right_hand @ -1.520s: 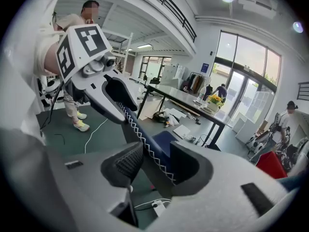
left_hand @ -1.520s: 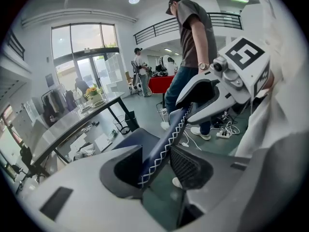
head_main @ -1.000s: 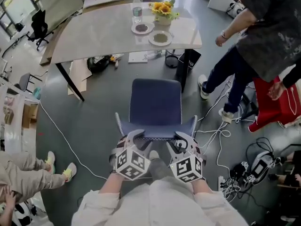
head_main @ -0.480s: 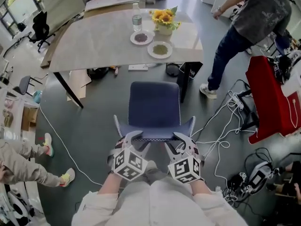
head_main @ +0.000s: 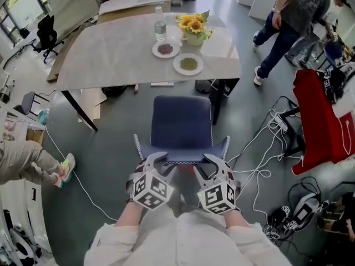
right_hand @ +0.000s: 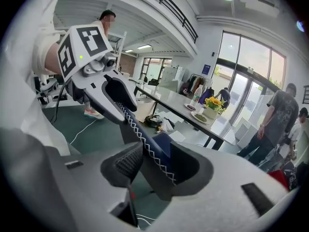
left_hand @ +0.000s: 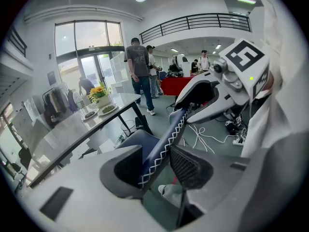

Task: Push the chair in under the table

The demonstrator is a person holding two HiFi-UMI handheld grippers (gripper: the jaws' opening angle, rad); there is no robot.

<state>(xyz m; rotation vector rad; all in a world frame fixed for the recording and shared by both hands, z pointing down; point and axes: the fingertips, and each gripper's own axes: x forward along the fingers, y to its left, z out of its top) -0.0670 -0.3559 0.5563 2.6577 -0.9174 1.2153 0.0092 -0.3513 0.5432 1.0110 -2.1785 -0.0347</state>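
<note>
A dark blue chair (head_main: 182,121) stands on the grey floor, its seat facing the pale table (head_main: 111,54), whose near edge is just beyond the seat's front. My left gripper (head_main: 159,162) and right gripper (head_main: 209,162) sit side by side on the top edge of the backrest. In the left gripper view the white-stitched backrest edge (left_hand: 166,139) runs between the jaws of the left gripper (left_hand: 157,166), which is shut on it. In the right gripper view the same backrest edge (right_hand: 140,132) is clamped in the right gripper (right_hand: 154,166). My own legs stand behind the chair.
Two plates (head_main: 188,64), a bottle (head_main: 160,27) and yellow flowers (head_main: 193,22) stand on the table. Black table legs (head_main: 221,96) flank the gap ahead. Cables and a power strip (head_main: 260,159) lie on the right by a red unit (head_main: 319,115). People (head_main: 288,21) walk at the back right; a leg (head_main: 33,165) shows at the left.
Both grippers and the chair have moved forward towards the table. The person on the right has walked off to the back; the seated person's legs on the left have shifted.
</note>
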